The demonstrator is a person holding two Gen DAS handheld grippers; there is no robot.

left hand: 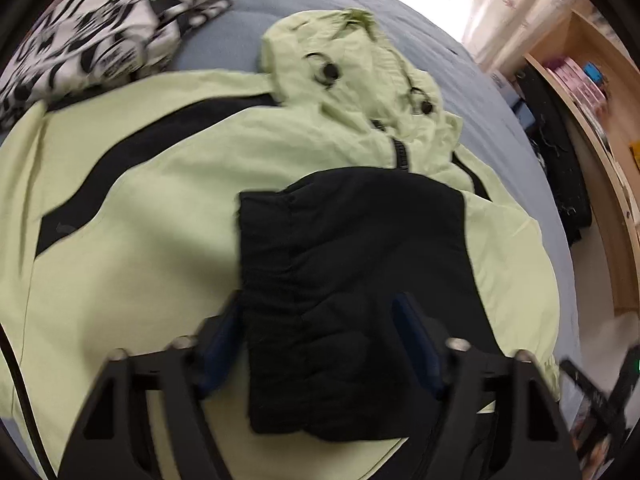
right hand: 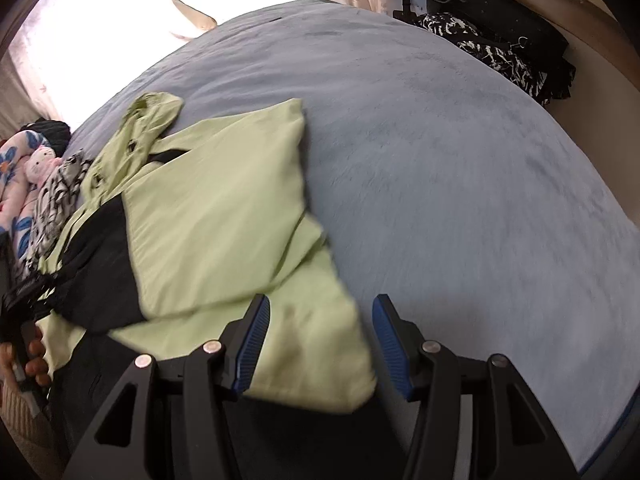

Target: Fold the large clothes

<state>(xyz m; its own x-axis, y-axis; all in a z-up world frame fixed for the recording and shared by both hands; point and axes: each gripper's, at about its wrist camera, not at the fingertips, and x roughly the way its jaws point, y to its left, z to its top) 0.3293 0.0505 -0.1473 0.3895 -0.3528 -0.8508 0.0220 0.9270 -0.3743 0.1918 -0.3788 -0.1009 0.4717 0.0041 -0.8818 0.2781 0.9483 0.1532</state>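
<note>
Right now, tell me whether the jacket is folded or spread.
Partly folded. The jacket has a black-ended sleeve laid over its front, the other sleeve folded in too; the hood still lies flat.

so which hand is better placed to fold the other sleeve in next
Probably the right. The right gripper hangs open over the green sleeve lying out toward the bare blanket. The left gripper is open above the black cuff, which already lies across the jacket's chest.

The pale green and black hooded jacket (left hand: 168,184) is thin, matt, lightly crinkled woven cloth, lying on a soft, fuzzy grey-blue bed cover (right hand: 460,140). Each matt black plastic tool (right hand: 320,344) carries ribbed blue pads (right hand: 256,336) and shiny metal pins (right hand: 212,347).
</note>
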